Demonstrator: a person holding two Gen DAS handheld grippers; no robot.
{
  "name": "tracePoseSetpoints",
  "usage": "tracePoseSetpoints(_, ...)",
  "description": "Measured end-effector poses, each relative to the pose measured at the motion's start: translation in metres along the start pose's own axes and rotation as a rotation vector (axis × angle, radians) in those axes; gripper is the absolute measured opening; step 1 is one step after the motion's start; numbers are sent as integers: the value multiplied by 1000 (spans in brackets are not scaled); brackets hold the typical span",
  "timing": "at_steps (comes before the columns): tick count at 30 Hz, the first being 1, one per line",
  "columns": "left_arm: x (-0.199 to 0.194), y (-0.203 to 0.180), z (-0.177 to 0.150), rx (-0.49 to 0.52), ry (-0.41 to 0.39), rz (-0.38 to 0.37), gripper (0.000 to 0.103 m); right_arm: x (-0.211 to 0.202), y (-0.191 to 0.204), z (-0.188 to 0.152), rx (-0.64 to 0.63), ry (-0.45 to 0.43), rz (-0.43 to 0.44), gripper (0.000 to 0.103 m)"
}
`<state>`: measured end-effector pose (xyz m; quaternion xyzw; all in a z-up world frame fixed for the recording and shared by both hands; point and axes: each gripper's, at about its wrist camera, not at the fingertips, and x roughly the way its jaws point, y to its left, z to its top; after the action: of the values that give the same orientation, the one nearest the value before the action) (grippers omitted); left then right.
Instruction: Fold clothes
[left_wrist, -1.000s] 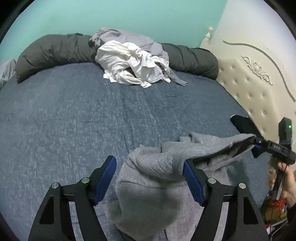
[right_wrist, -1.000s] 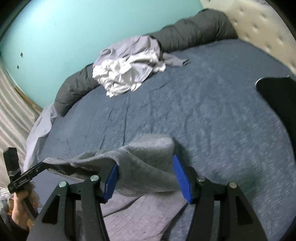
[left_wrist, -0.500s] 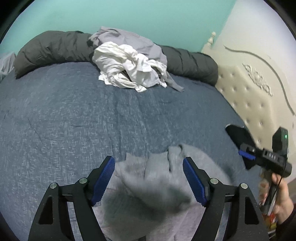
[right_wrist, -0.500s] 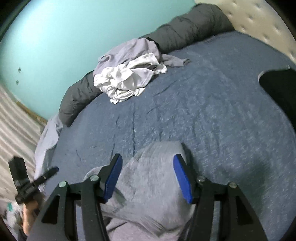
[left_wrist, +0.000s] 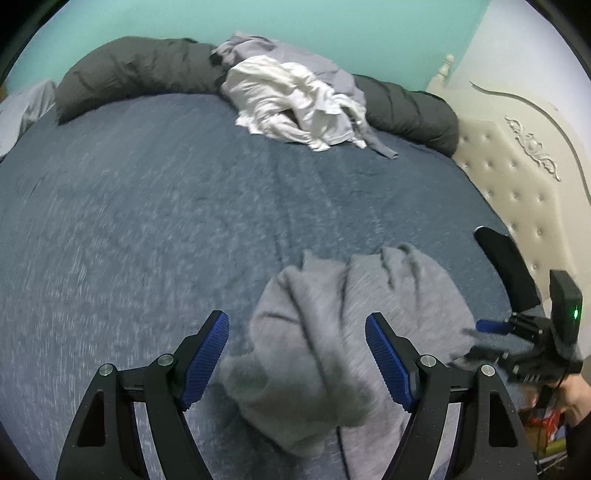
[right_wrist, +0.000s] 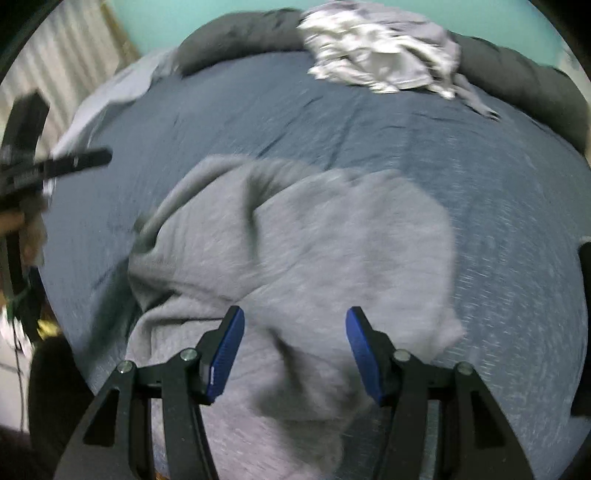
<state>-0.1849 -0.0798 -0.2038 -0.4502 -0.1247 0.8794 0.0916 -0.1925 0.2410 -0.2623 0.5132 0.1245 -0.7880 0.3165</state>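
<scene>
A grey sweatshirt (left_wrist: 332, 332) lies crumpled on the blue bedspread (left_wrist: 147, 221), near the bed's front edge. My left gripper (left_wrist: 297, 354) is open above its left part and holds nothing. My right gripper (right_wrist: 295, 349) is open above the same sweatshirt (right_wrist: 295, 240), also empty. The right gripper also shows at the right edge of the left wrist view (left_wrist: 484, 339), and the left gripper at the left edge of the right wrist view (right_wrist: 74, 162).
A pile of white and lilac clothes (left_wrist: 295, 99) lies at the far side of the bed against a long dark grey bolster (left_wrist: 140, 70). A cream tufted headboard (left_wrist: 524, 184) stands to the right. A black object (left_wrist: 506, 269) lies near the headboard.
Both grippers let go of the grey sweatshirt, which dropped from hanging stretched between them onto the bedspread. The right gripper has swung to look down over it.
</scene>
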Motion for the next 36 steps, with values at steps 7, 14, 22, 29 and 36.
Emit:
tracePoseSetpoints(7,-5,12,-24,-23,-36,0,80,35,15,2,-37,43,-7,53)
tracePoseSetpoints(14,1,24,-38,-53,-61,-20,80,46,7,5,-31,24,-4,10)
tracePoseSetpoints(22,22,29,-51,-103,-41,-68,80,18,-24,34,33,-97,-83,5)
tracePoseSetpoints(29,36,13,-51,-50,-1,-90,80,-25,-82,74,167,-208,-148,4)
tracePoseSetpoints(36,54,-28,-41,72,22,-147,80,-56,-136,99,241,-245,-235,2)
